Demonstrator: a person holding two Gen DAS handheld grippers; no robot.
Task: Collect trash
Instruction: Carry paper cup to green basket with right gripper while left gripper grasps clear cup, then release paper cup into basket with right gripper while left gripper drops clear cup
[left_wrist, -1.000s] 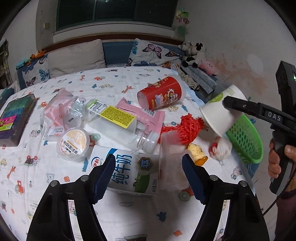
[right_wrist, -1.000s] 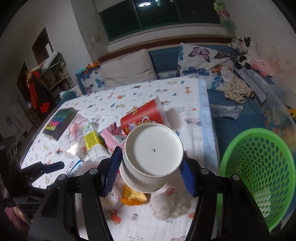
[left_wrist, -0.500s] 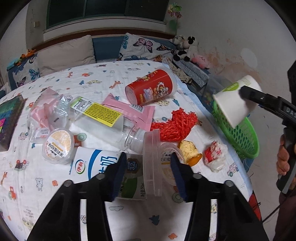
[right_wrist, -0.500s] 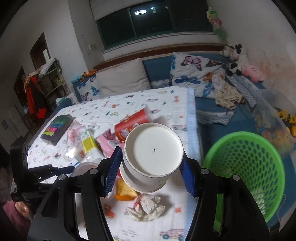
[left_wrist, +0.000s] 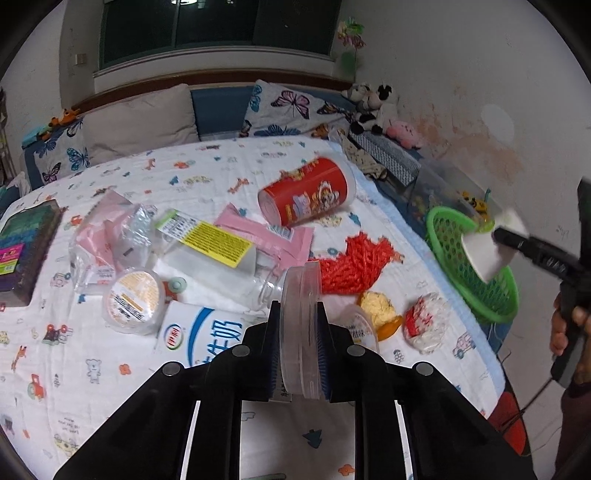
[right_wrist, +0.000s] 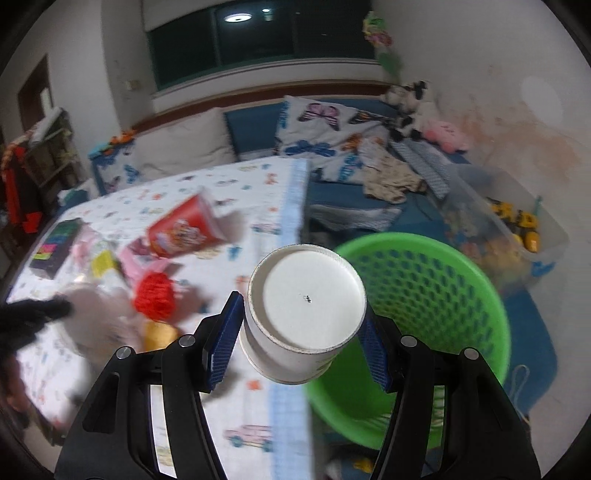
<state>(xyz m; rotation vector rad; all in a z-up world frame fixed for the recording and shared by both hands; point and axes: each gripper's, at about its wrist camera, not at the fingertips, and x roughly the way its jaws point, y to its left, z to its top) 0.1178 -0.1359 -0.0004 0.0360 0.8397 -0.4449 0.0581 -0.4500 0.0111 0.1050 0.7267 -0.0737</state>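
Note:
My left gripper (left_wrist: 298, 307) is closing; both pads touch a clear round plastic lid (left_wrist: 299, 284) that stands on edge between them, above the milk carton (left_wrist: 207, 332). My right gripper (right_wrist: 301, 321) is shut on a white paper cup (right_wrist: 306, 291), its base facing the camera. The cup hangs at the bed's right edge, over the near rim of the green basket (right_wrist: 436, 280). In the left wrist view the same cup (left_wrist: 484, 254) sits blurred above the basket (left_wrist: 447, 236).
Spread over the patterned sheet are a red cup (left_wrist: 306, 192), red mesh (left_wrist: 354, 262), a clear bottle with a yellow label (left_wrist: 210, 243), a pink wrapper (left_wrist: 266, 229), a sealed round tub (left_wrist: 133, 301), a crumpled tissue (left_wrist: 424, 321) and a book (left_wrist: 22, 243). Pillows line the far side.
The left jaws have come together from wide open onto the clear lid, now held on edge. The right gripper has carried the paper cup to the right, over the basket's rim.

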